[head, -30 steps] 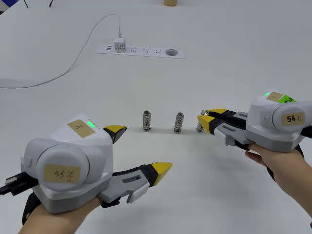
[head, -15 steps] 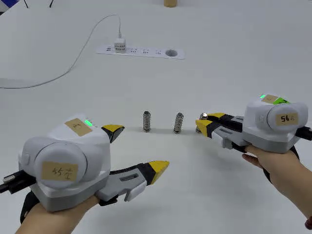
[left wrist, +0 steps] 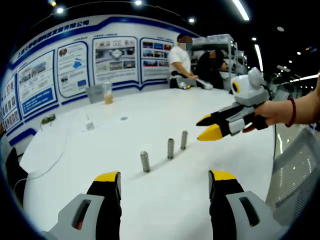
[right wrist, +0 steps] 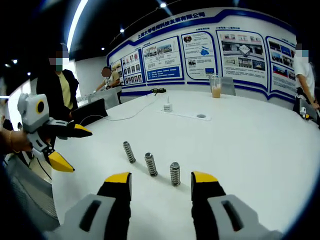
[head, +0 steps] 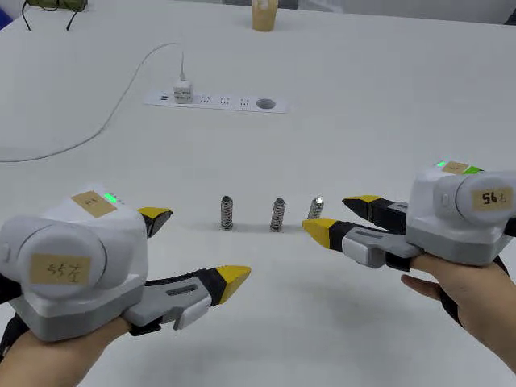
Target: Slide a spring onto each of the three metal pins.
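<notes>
Three metal pins stand in a row on the white table, each with a spring on it: the left spring (head: 226, 212), the middle spring (head: 278, 214) and the right spring (head: 315, 208). My right gripper (head: 339, 216) is open just right of the right spring, not touching it. From the right gripper view the row of springs (right wrist: 150, 164) stands just ahead of its open fingers (right wrist: 119, 179). My left gripper (head: 193, 246) is open at the lower left, short of the row. The springs (left wrist: 170, 148) stand beyond its fingertips (left wrist: 107, 177).
A white power strip (head: 216, 101) with a plugged charger and a cable (head: 97, 129) lies farther back. A cup (head: 264, 14) and glasses (head: 52, 6) sit at the far edge. People stand beyond the table (left wrist: 181, 60).
My right gripper, earlier nearly shut at the right pin's spring, has drawn back and opened. The head camera has tilted, shifting the scene. My left gripper stays open.
</notes>
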Available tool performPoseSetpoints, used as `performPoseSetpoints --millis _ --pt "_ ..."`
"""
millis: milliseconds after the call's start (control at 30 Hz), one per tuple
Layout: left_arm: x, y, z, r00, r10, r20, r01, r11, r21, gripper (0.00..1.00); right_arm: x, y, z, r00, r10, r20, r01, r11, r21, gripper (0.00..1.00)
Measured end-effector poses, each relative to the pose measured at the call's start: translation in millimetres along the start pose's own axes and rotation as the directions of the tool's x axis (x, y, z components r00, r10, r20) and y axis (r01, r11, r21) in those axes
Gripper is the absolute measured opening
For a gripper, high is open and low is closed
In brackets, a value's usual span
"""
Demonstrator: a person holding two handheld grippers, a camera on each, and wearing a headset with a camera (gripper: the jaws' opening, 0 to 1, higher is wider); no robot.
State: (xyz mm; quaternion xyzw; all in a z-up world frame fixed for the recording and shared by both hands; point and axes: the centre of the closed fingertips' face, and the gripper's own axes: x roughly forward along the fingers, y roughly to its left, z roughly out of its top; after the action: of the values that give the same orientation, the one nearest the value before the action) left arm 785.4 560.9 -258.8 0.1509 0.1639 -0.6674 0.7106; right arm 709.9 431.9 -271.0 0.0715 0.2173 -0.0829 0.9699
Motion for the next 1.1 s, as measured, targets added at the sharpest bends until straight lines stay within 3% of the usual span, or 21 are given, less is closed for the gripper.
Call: performPoseSetpoints --millis 400,633,900,1100 --pt "-16.1 -3.6 -0.5 0.9997 -0.017 -0.02 0.017 1.0 0.002 0.82 -39.0 18.8 -5.7 0.9994 0.005 -0.035 -0.002 0.998 0.07 0.7" --pt "-28.8 -1.8 -11.2 0.9988 -0.004 -0.049 0.004 1.0 -0.005 0.88 -60.8 30.4 -9.6 0.9996 0.013 -0.026 -0.011 0.996 0.091 0.82" --pt "-40.3 -0.8 -19.1 0.9984 0.006 -0.056 -0.008 0.999 -0.033 0.92 -68.5 39.5 -14.4 0.9994 0.021 -0.028 -0.019 0.998 0.057 0.9" --pt "-42.9 -1.2 -18.7 0.9986 0.009 -0.052 -0.011 0.999 -0.045 0.96 -69.3 42.0 -16.2 0.9994 0.025 -0.023 -0.024 0.997 0.068 0.95"
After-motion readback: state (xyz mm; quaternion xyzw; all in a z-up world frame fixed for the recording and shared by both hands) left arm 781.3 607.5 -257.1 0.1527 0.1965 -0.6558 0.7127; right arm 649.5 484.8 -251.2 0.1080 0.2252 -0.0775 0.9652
